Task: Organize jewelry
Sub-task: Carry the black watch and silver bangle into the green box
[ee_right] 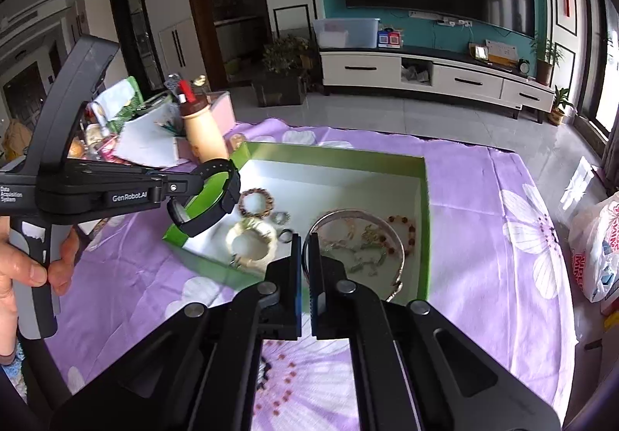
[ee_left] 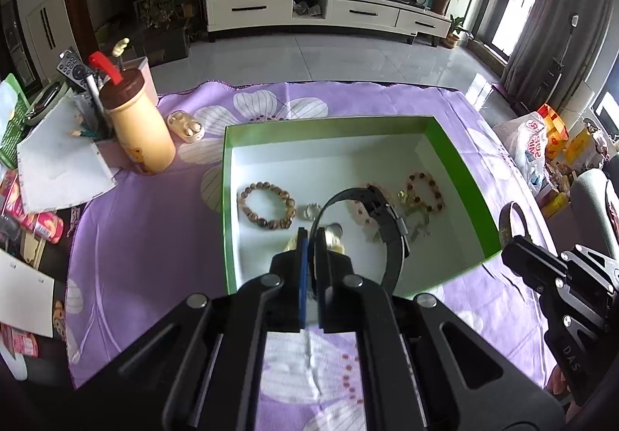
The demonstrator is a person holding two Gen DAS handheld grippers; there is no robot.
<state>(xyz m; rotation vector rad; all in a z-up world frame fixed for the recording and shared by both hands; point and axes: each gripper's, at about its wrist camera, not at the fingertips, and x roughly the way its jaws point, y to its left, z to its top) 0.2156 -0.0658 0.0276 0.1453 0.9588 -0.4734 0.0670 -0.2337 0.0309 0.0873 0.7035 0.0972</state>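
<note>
Left wrist view looks down on a counter under a purple flowered cloth (ee_left: pixel 154 237), with a large open green box (ee_left: pixel 460 175), white inside, sitting on it. Inside the box lie a brown bead bracelet (ee_left: pixel 266 206), a small silver ring (ee_left: pixel 312 210), a pinkish bead bracelet (ee_left: pixel 359 212), a reddish bead bracelet (ee_left: pixel 424 191) and a tangle of gold and green chains (ee_left: pixel 416 226). From the right wrist, a thick cream bangle (ee_right: pixel 251 245) also lies in the box near its front wall.

Beside the box, at the left, stands a tan bottle (ee_left: pixel 139 129) with a brown lid.

The left hand-held gripper (ee_left: pixel 311 237) is pressed together on a black watch strap (ee_left: pixel 390 230), held above the box. The right hand-held gripper (ee_right: pixel 305 241) pinches a thin silver bangle (ee_right: pixel 363 230) over the box's right half.
</note>
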